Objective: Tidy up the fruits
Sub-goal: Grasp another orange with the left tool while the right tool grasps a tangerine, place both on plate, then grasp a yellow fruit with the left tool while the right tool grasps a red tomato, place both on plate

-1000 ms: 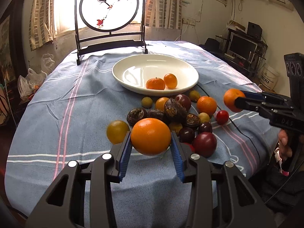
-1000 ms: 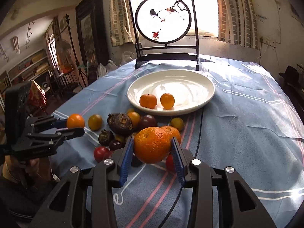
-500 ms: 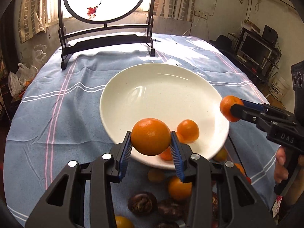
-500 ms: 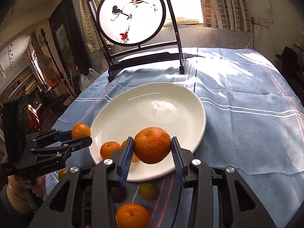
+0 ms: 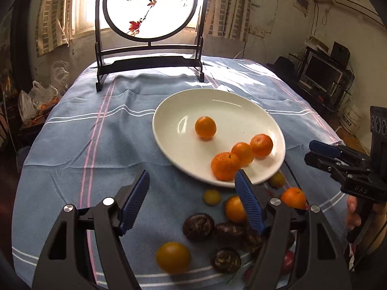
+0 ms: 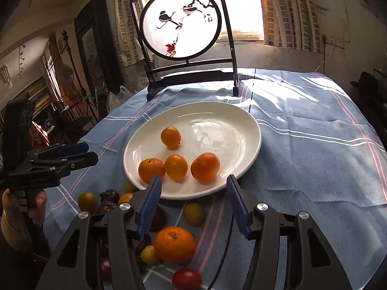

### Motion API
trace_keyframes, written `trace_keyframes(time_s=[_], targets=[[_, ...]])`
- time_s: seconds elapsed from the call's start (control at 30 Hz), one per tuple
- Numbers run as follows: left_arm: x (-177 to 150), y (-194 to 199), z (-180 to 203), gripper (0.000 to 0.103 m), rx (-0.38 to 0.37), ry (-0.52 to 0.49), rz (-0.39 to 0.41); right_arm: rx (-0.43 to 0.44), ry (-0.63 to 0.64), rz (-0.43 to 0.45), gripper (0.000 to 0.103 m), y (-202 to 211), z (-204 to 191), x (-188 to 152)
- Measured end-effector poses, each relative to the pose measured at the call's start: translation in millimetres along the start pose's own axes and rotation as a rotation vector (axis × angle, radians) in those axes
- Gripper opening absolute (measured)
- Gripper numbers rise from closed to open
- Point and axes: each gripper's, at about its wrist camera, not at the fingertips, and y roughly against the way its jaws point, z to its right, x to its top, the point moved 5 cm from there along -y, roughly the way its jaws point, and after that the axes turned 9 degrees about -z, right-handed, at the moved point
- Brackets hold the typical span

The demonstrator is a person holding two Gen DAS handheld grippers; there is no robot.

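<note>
A white plate (image 5: 174, 130) (image 6: 244, 145) on the blue striped cloth holds several oranges (image 5: 205, 126) (image 6: 205, 166). My left gripper (image 5: 192, 186) is open and empty, above the cloth just in front of the plate's near-left rim. My right gripper (image 6: 193, 188) is open and empty over the plate's near rim; it also shows at the right of the left wrist view (image 5: 324, 151). Loose fruit lies in front of the plate: oranges (image 6: 174, 244) (image 5: 293, 197), yellow fruits (image 5: 173, 256), dark wrinkled passion fruits (image 5: 198, 226) and a red fruit (image 6: 186, 278).
A black framed round bird screen (image 5: 150, 7) (image 6: 181, 24) stands at the table's far edge. A black cable (image 6: 222, 253) runs over the cloth by the loose fruit. Plastic bags (image 5: 36, 101) and shelves with a monitor (image 5: 324, 72) stand beside the table.
Both grippers have opened and let their oranges go onto the plate, which now holds several. Both have drawn back toward the near side of the plate.
</note>
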Motion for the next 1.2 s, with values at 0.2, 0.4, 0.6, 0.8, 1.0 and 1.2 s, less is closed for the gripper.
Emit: trace_keyframes(time_s=[0.2, 0.4, 0.6, 0.8, 1.0, 1.2], targets=[[-62, 8, -15, 0.071, 0.077, -0.045, -0.049, 0.016, -0.023, 0.011, 0.056, 32, 1, -48], [-86, -5, -13, 0.069, 0.086, -0.069, -0.077, 0.023, -0.061, 0.004, 0.056, 43, 1, -81], [-76, -27, -16, 0.036, 0.044, -0.033, -0.121, -0.013, -0.032, -0.047, 0.056, 34, -6, -93], [-85, -12, -10, 0.036, 0.041, -0.043, -0.077, -0.067, 0.088, -0.101, 0.055, 20, -27, -99], [-96, 4, -3, 0.036, 0.007, -0.043, -0.062, -0.117, 0.071, -0.152, 0.05, 1, -24, -89], [-98, 13, 3, 0.036, -0.002, -0.052, -0.043, -0.122, 0.04, -0.187, 0.031, -12, -21, -90]])
